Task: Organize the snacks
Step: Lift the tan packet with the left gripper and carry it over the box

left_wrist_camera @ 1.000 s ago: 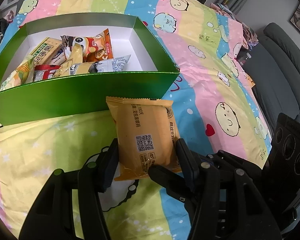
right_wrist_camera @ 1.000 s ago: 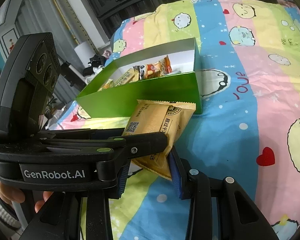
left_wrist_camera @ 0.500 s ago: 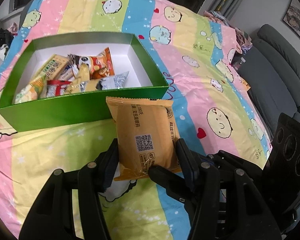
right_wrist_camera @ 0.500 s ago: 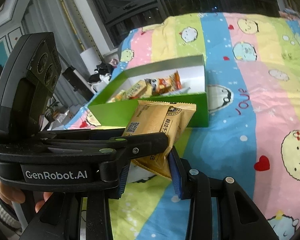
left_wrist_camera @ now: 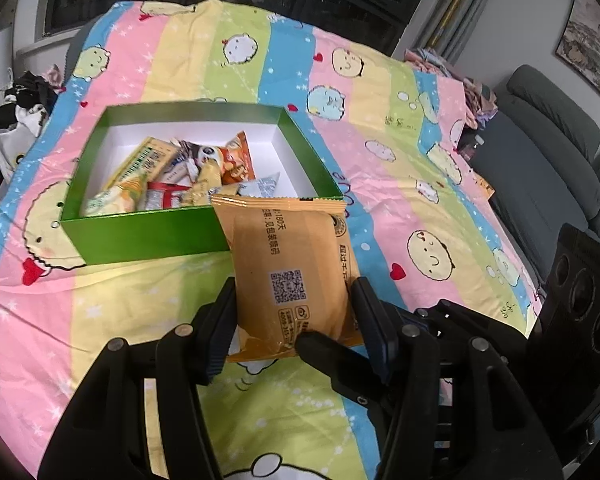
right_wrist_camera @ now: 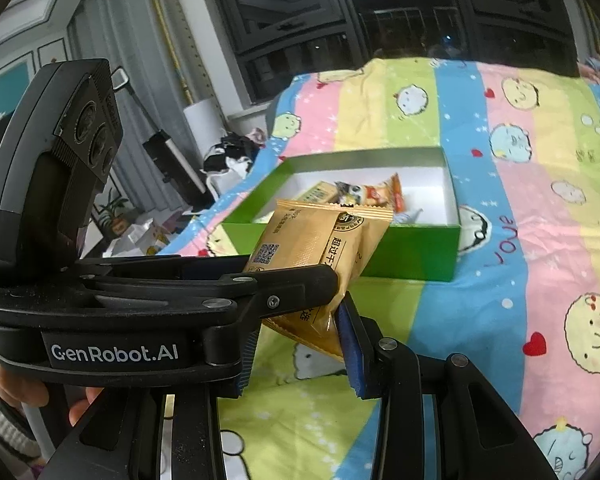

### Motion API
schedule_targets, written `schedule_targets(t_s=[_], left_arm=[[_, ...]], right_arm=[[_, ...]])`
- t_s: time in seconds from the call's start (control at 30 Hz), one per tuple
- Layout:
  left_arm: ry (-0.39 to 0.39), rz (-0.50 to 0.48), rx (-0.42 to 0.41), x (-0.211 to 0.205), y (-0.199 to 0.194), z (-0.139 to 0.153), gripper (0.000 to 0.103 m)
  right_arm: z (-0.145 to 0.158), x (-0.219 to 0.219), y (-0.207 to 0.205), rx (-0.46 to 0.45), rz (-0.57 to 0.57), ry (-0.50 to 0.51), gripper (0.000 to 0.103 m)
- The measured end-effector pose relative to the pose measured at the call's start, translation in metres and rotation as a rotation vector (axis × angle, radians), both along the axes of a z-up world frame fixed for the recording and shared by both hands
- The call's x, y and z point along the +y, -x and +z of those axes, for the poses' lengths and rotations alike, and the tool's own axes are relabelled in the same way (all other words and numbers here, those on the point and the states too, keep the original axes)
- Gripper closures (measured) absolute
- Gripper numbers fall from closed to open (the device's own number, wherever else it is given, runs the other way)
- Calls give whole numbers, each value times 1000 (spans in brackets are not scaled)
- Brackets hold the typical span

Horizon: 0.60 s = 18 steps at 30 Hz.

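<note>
Holding: the left gripper (left_wrist_camera: 292, 312) is closed on a snack packet (left_wrist_camera: 292, 264), one finger on each long side edge, low on the packet.
Right gripper: the right gripper (right_wrist_camera: 300, 356) has its fingers partly apart, with the packet's bottom corner between them. That corner touches the blue pad on the right. The other pad is hidden behind the left gripper, so I cannot tell whether this one is really gripping.
Packet position: lifted clear of the bed sheet (left_wrist_camera: 100, 320), at the centre of the left view. Its top edge overlaps the near wall of the box in the picture.
Packet look: a flat, tan-orange foil pillow pack with crimped, saw-toothed ends. It has black Chinese print, a square scan code on the lower half and a round brown logo near the top. It looks light and a little slippery.
Box: a green box (left_wrist_camera: 148, 236) with a white inside, open-topped, in the upper left of the left view. Several snacks (left_wrist_camera: 180, 176) are heaped at its left end and the right end shows bare floor.
Step in hand: probably carrying the packet over the near wall to drop it in.
Doing it well: lift the packet above the rim before moving forward, so its top edge does not catch the wall. Aim for the bare right end and let go low. If both grippers hold it, they should open together so it does not twist.
</note>
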<state>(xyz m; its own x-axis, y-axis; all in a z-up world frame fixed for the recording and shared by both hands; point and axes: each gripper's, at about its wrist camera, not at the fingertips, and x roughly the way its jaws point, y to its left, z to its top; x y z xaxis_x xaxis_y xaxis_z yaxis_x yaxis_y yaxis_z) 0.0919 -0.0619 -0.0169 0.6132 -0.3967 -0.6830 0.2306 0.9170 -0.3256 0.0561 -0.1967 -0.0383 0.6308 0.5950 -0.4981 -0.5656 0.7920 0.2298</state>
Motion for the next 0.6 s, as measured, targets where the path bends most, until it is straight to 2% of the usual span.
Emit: schedule_targets(t_s=[0.6], left_arm=[[49,37,-119,40,33,41,47]], right_arm=[[41,37,29,-124,26,54,64]])
